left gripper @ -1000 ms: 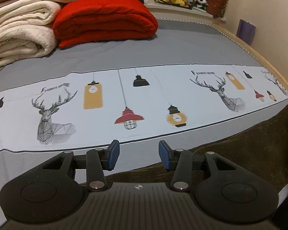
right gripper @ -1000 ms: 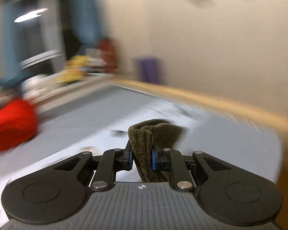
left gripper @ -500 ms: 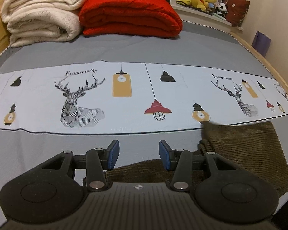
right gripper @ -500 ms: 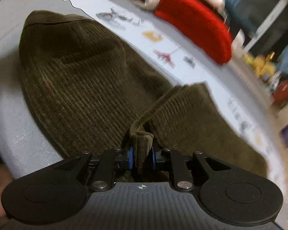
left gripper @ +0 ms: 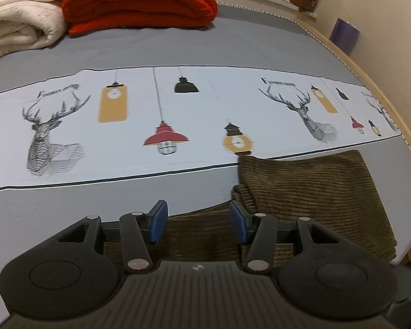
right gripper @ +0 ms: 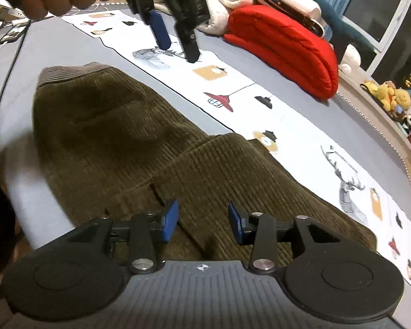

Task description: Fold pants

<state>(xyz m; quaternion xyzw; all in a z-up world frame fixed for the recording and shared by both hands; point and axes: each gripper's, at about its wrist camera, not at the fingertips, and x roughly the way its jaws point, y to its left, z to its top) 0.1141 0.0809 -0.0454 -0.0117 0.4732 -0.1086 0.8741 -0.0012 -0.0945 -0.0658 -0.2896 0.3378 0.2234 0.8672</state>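
The olive-brown corduroy pants (right gripper: pixel 139 142) lie folded on the bed, one layer laid over another; in the left wrist view the pants (left gripper: pixel 309 192) lie at the lower right. My right gripper (right gripper: pixel 201 220) is open and empty, just above the folded edge of the pants. My left gripper (left gripper: pixel 198 220) is open and empty above the pants' near edge; it also shows in the right wrist view (right gripper: pixel 175 44), held in a hand above the printed sheet.
The bed has a grey cover and a white printed band (left gripper: pixel 178 120) with deer and lamps. A red folded blanket (left gripper: pixel 139 0) and cream blankets (left gripper: pixel 16 19) lie at the back. Plush toys (right gripper: pixel 391 96) sit on a ledge. A phone with cable (right gripper: pixel 12 34) lies far left.
My right gripper has let go of the pants and opened; the folded layer now lies flat. My left gripper stayed open and shifted a little over the bed.
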